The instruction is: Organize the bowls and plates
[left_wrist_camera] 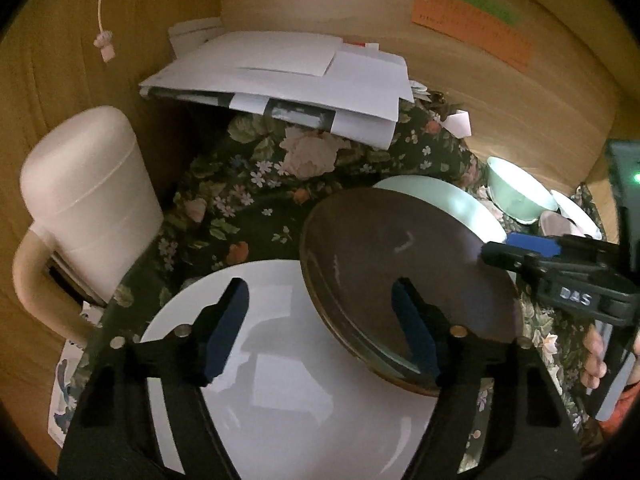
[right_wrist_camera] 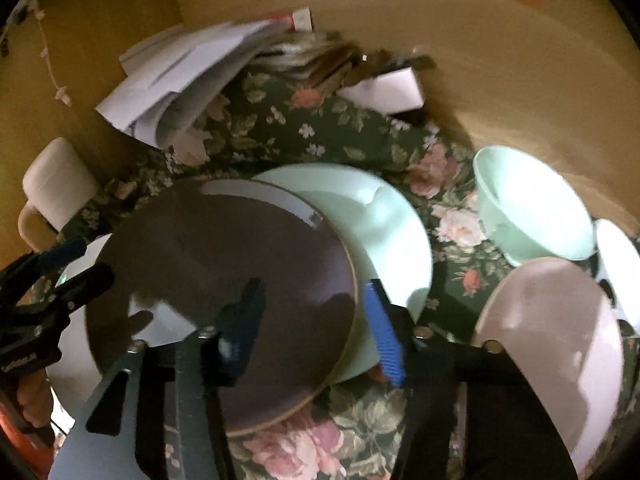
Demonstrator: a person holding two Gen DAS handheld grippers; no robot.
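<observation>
My right gripper (right_wrist_camera: 312, 332) straddles the near rim of the brown plate (right_wrist_camera: 224, 280), one pad over its face and one outside the edge, jaws partly apart and not visibly pressing; my left gripper (left_wrist_camera: 320, 328) hangs open across the white plate (left_wrist_camera: 280, 380) and the brown plate's other edge. To lift cleanly, I should seat the rim deep between the pads before squeezing. The glossy, gold-edged brown plate lies tilted on the floral tablecloth (right_wrist_camera: 280, 128), overlapping the white plate and a mint-green plate (right_wrist_camera: 380, 220).
</observation>
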